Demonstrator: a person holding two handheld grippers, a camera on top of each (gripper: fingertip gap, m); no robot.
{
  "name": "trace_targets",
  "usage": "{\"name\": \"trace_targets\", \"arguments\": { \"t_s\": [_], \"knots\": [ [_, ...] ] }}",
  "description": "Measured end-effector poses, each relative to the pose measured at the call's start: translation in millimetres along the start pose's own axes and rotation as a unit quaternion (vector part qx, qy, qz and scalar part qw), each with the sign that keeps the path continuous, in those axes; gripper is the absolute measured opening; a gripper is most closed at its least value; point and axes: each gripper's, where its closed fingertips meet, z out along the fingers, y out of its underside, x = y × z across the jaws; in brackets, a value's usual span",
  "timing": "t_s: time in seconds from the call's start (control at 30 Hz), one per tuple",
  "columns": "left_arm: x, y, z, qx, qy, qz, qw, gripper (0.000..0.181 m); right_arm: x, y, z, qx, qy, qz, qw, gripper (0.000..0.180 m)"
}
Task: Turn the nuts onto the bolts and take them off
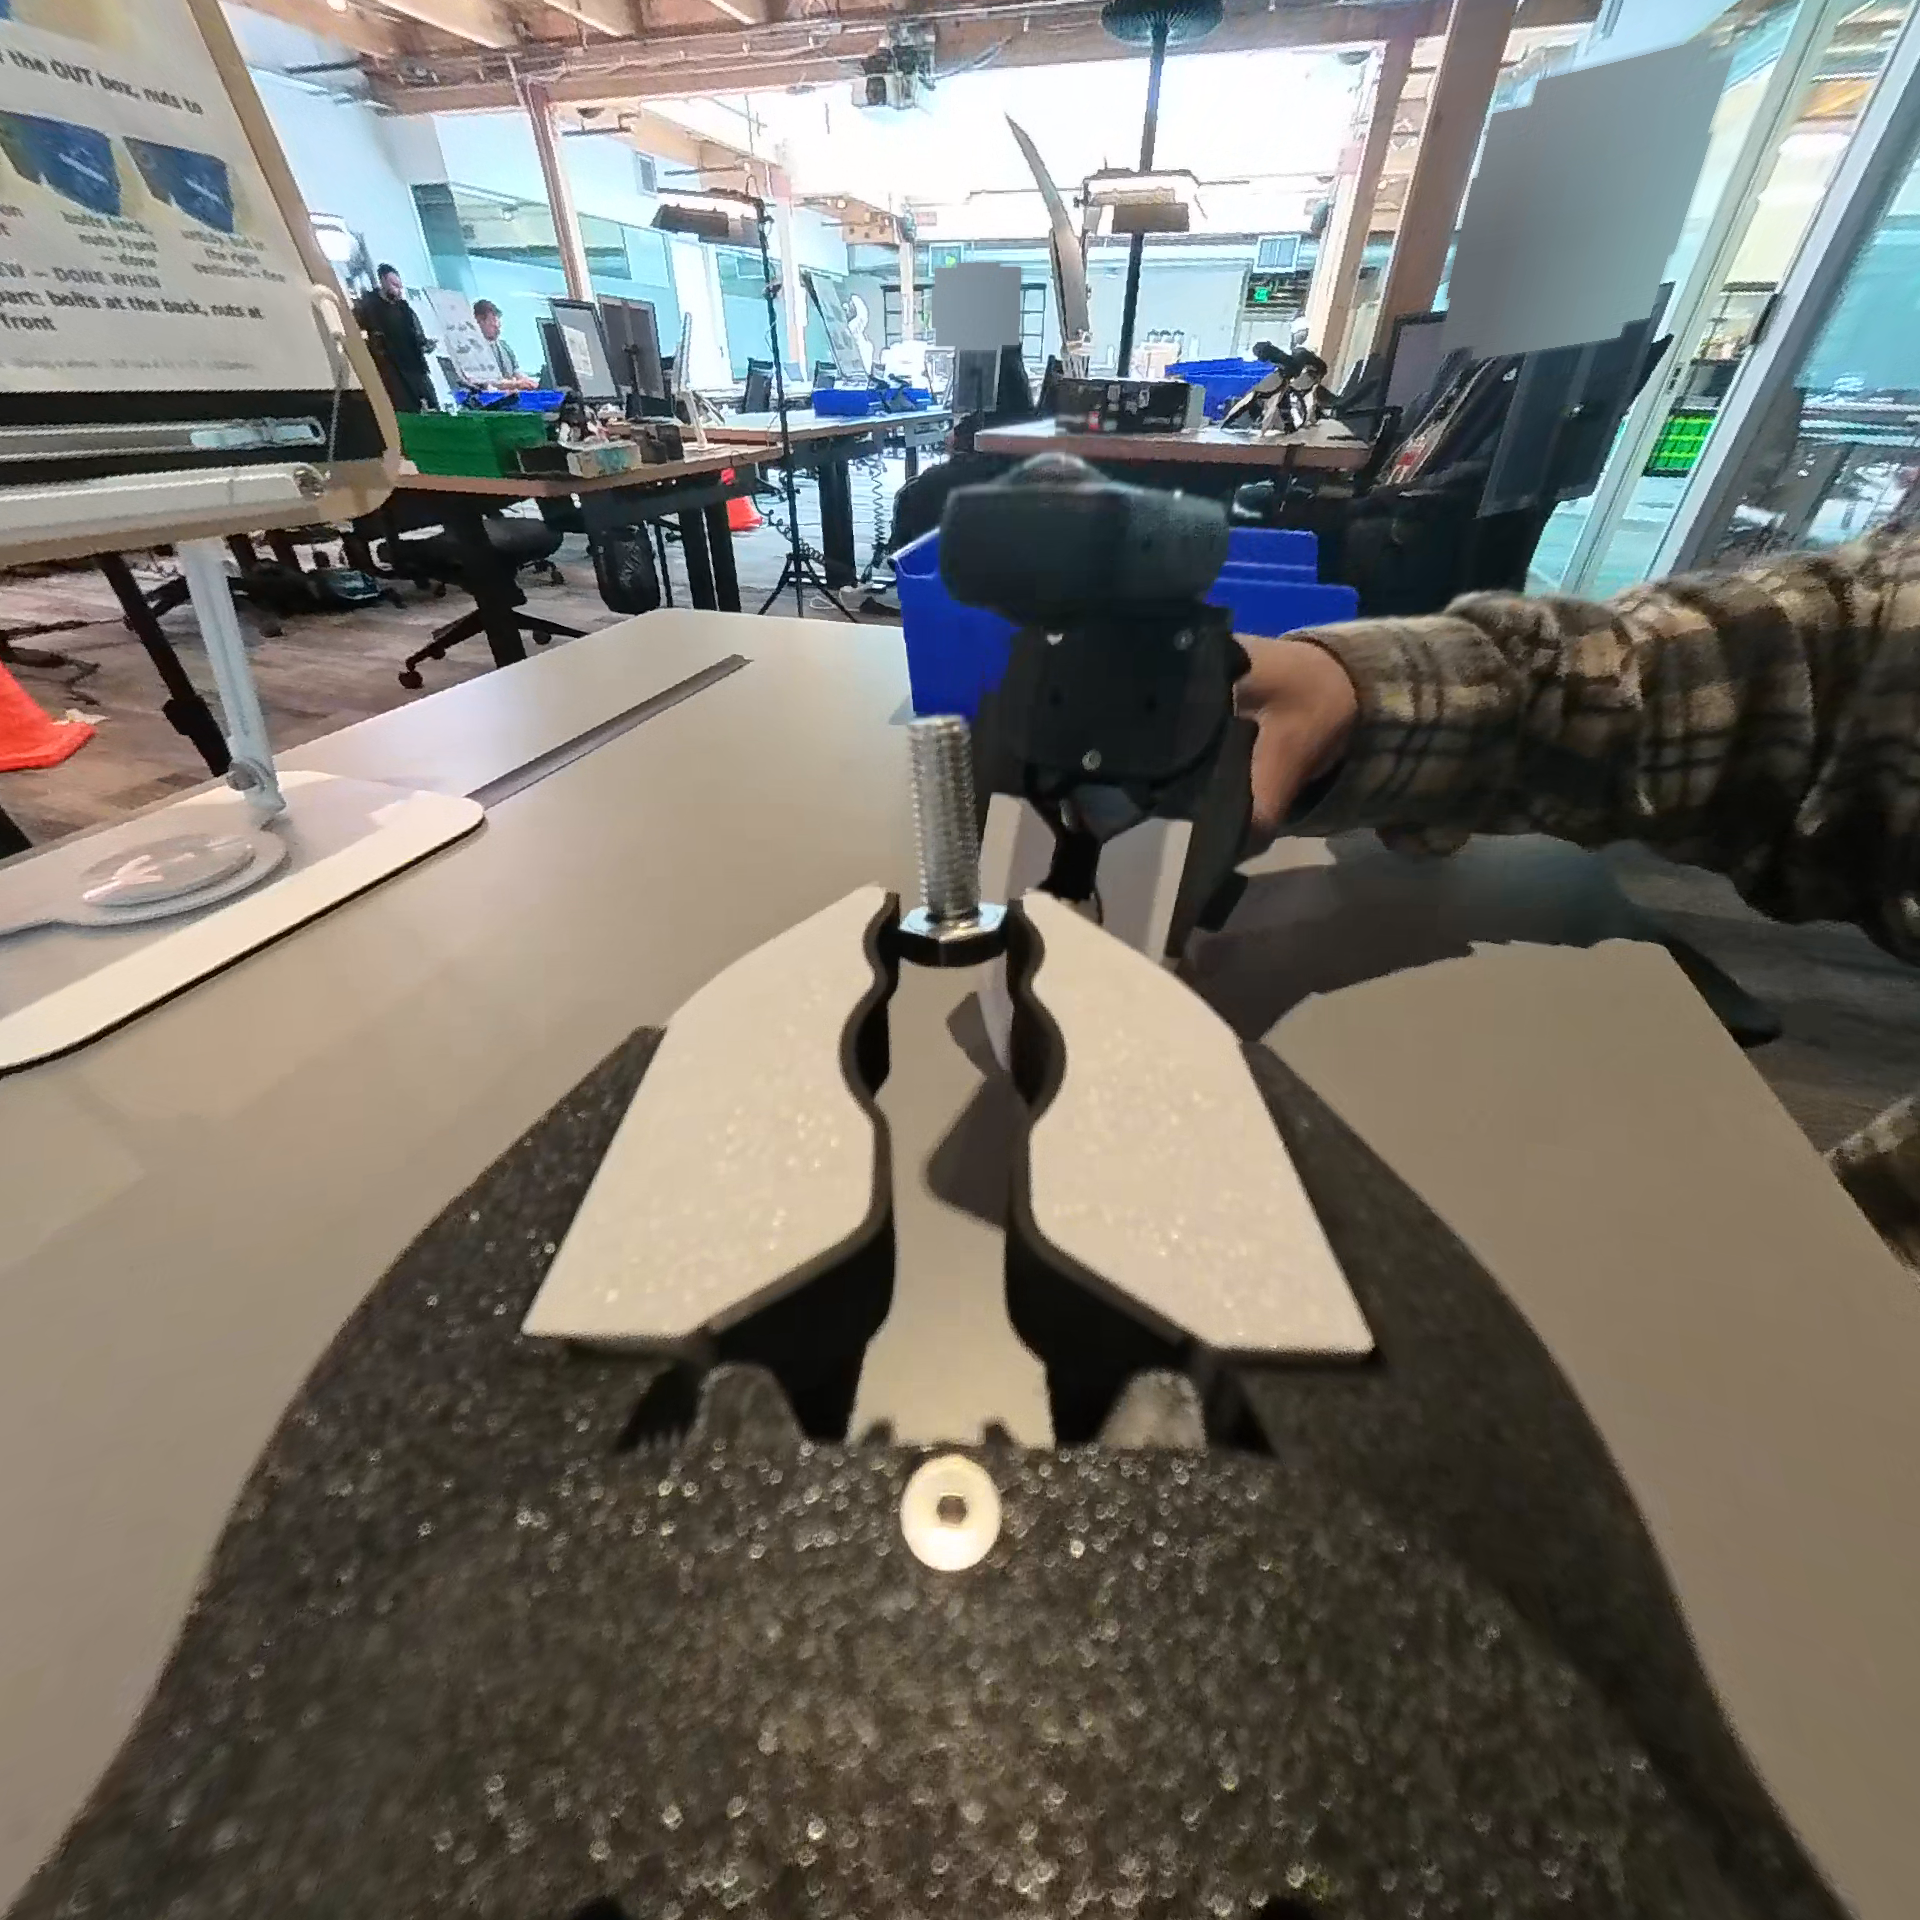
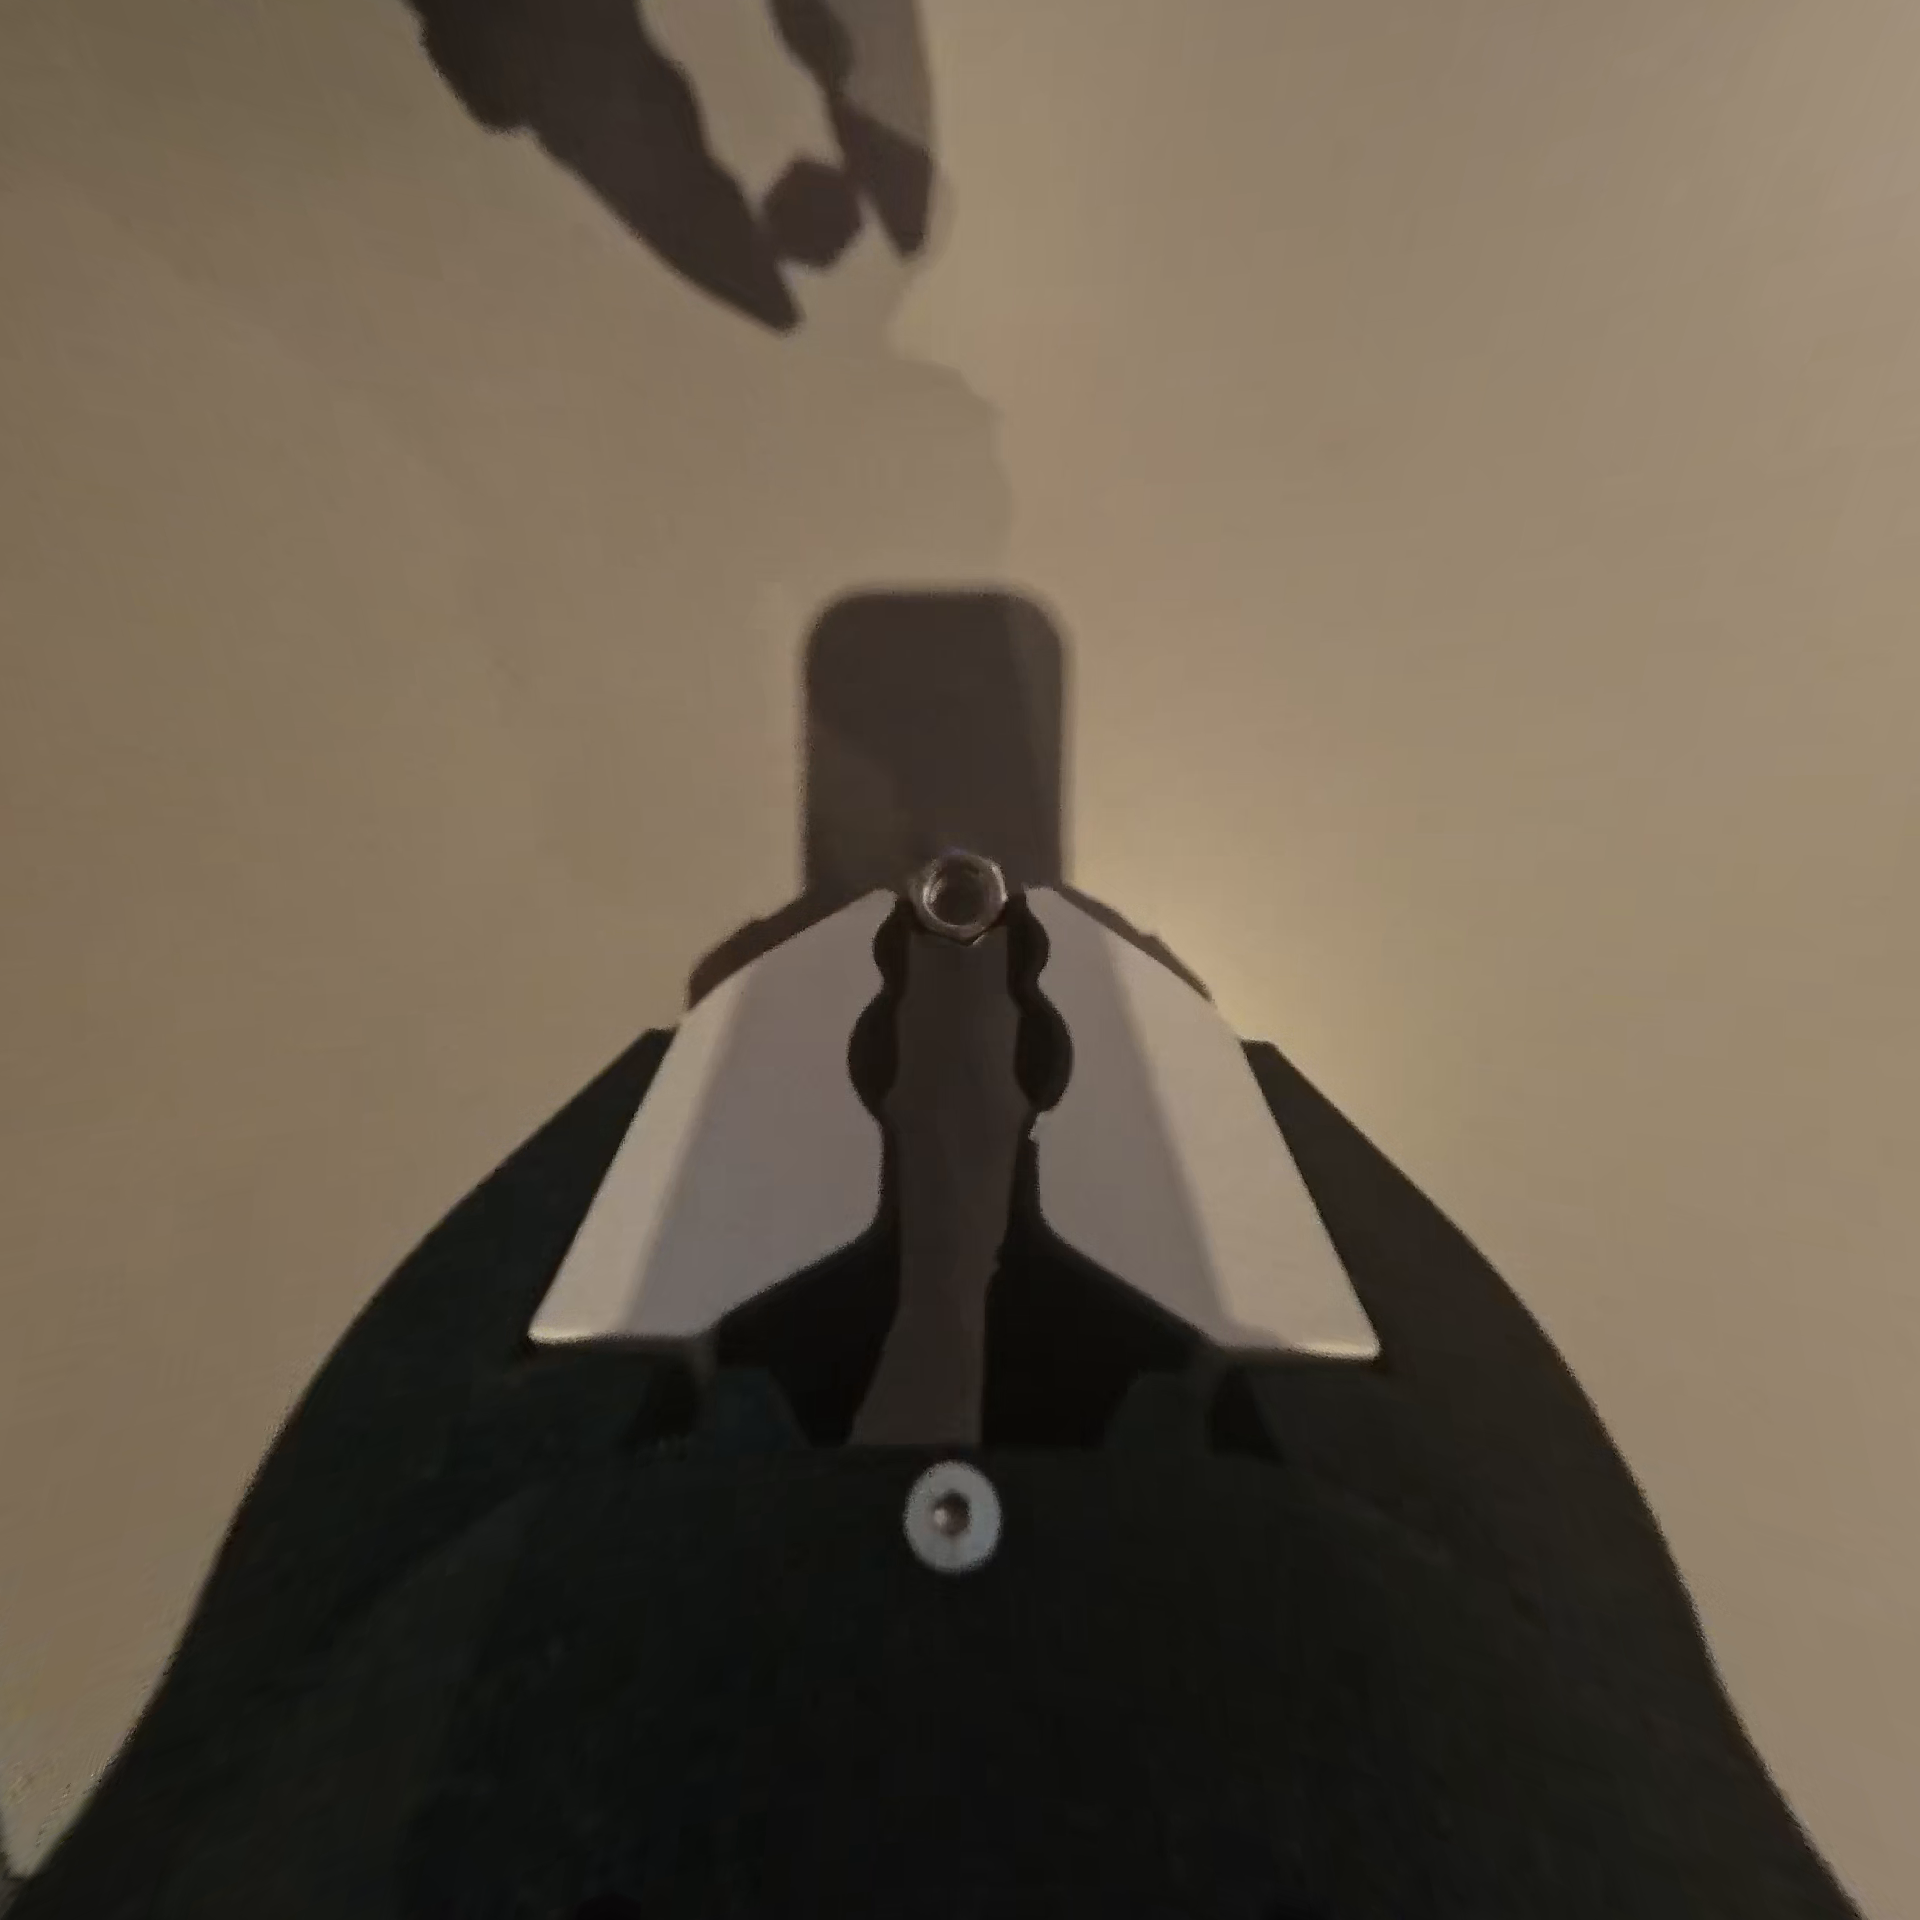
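In the left wrist view my left gripper [image 1: 951, 935] is shut on the hex head of a silver bolt [image 1: 942, 821], which stands upright with its thread pointing up. The right gripper shows just behind and right of the bolt, held by a hand in a plaid sleeve [image 1: 1621, 717], pointing down at the table. In the right wrist view my right gripper [image 2: 956, 902] is shut on a small silver nut [image 2: 956, 898] at its fingertips, hole facing the camera, above the tan table [image 2: 1455, 520]. The bolt does not show in that view.
A blue bin [image 1: 956, 634] stands behind the right gripper at the table's far edge. A white sign stand with a flat base [image 1: 208, 873] sits at the left. A slot [image 1: 613, 727] runs across the table [image 1: 520, 987]. Desks, chairs and people are far behind. About 15 cm separates my left fingertips from my right.
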Motion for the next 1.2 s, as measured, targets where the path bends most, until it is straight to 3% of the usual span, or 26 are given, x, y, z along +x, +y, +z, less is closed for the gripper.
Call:
{"name": "trace_targets", "arguments": {
  "t_s": [0.17, 0.2, 0.23, 0.27, 0.3, 0.4, 0.5, 0.57, 0.67, 0.8, 1.1, 1.2],
  "knots": [
    [0.7, 0.1, 0.0, 0.005, 0.007, -0.005, 1.0, 0.018, 1.7, 0.6, 1.4, 0.028, 0.007, -0.009, 1.0, 0.018],
    [0.7, -0.1, 0.0, 0.007, 0.008, -0.008, 1.0, 0.018, 0.7, 1.0, 0.5, 0.032, 0.001, -0.008, 0.999, 0.026],
    [0.5, -0.3, -0.2, 0.008, 0.008, -0.009, 1.0, 0.018, 1.5, 0.7, -1.0, 0.037, 0.001, -0.001, 0.999, 0.054],
    [0.6, -0.5, -0.4, 0.009, 0.008, -0.009, 1.0, 0.018, 4.2, -1.4, -4.6, 0.047, 0.006, 0.006, 0.999, 0.069],
    [0.9, -0.8, -0.3, 0.009, 0.01, -0.009, 1.0, 0.018, 7.0, -7.9, -11.5, 0.071, 0.012, 0.012, 0.997, 0.069],
    [3.1, -0.1, 1.0, 0.008, 0.015, -0.01, 1.0, 0.019, 7.2, -47.7, -48.7, 0.196, -0.004, 0.041, 0.98, 0.056],
    [6.0, 1.5, 2.7, 0.006, 0.02, -0.01, 1.0, 0.019, -9.9, -95.6, -88.8, 0.328, -0.063, 0.047, 0.941, 0.033],
    [8.0, 1.6, 3.5, 0.005, 0.024, -0.008, 1.0, 0.019, -19.2, -116.0, -98.6, 0.364, -0.082, 0.037, 0.927, 0.023],
    [10.1, 2.7, 4.6, 0.001, 0.028, -0.006, 1.0, 0.019, -25.9, -131.6, -92.6, 0.363, -0.083, 0.014, 0.928, 0.022],
    [13.3, 5.3, 6.5, -0.008, 0.037, -0.005, 0.999, 0.019, -32.4, -141.6, -85.1, 0.356, -0.092, -0.01, 0.93, 0.0],
    [12.7, 4.9, 6.9, -0.017, 0.027, 0.0, 0.999, 0.018, -36.4, -147.8, -85.8, 0.357, -0.103, -0.018, 0.928, 0.0],
    [11.5, 7.8, 8.0, -0.029, 0.024, -0.01, 0.999, 0.018, -32.2, -148.1, -91.0, 0.37, -0.096, -0.01, 0.924, 0.013]
  ]
}}
